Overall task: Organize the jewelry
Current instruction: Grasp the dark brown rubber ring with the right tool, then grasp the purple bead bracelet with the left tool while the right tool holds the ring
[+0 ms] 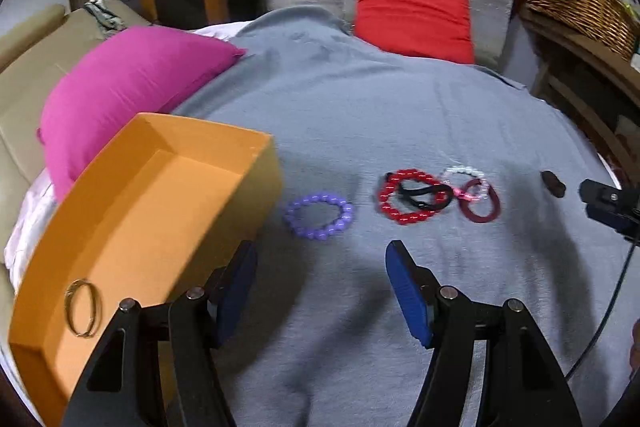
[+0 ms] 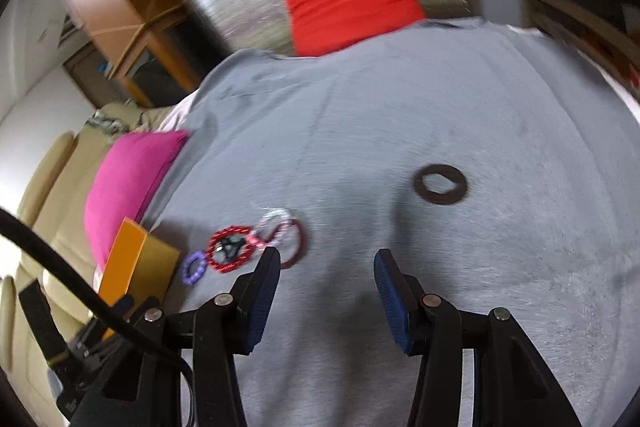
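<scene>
Left wrist view: the left gripper (image 1: 322,291) is spread wide and empty above a grey blanket (image 1: 360,99). An orange box (image 1: 256,163) at left holds one gold ring (image 1: 83,308). Outside it lie one purple bracelet (image 1: 319,214), one red bracelet (image 1: 412,201), and a tangle of about three more.

Right wrist view: the right gripper (image 2: 326,297) is spread and empty. One dark ring (image 2: 440,184) lies apart. Judging by this, most sorting remains.

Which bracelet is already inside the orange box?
The thin gold bangle, lying on the floor of the orange box. The purple beaded bracelet, the red beaded one and the others lie outside on the grey blanket.
</scene>
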`<state>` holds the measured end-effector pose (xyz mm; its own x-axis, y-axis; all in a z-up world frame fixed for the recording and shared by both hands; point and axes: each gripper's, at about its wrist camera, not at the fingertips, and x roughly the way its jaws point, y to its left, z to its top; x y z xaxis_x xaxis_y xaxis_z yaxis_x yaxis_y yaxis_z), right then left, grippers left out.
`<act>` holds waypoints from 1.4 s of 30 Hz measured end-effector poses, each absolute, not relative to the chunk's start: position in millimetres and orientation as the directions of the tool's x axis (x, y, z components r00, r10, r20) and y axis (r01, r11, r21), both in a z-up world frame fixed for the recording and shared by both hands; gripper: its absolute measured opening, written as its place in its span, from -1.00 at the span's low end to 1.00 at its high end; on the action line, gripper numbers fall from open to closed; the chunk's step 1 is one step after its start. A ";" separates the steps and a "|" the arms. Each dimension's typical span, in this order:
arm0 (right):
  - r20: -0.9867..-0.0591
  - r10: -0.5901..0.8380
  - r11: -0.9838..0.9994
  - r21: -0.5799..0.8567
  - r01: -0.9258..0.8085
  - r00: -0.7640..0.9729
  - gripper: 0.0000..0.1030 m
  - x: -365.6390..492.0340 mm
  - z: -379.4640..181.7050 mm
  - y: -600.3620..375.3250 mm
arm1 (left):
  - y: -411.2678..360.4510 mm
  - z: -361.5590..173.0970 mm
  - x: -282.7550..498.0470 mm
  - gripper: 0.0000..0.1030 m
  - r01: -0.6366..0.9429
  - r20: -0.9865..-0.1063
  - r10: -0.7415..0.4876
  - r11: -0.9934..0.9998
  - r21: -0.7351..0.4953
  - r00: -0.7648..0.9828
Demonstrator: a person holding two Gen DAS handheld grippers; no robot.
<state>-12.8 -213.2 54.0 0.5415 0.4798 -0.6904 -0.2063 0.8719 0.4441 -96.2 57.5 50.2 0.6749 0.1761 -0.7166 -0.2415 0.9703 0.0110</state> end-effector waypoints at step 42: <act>-0.740 0.246 0.953 0.304 -0.015 0.625 -0.75 69.1 -9.0 -249.2 | 73.1 9.8 -38.8 0.30 -0.172 -0.781 0.064 0.984 -0.056 0.621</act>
<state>69.1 -249.2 -9.0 0.6255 0.2463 -0.7403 -0.0154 0.9526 0.3039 -38.8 73.1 9.8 0.6211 0.0642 -0.7811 -0.1719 0.9835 -0.0558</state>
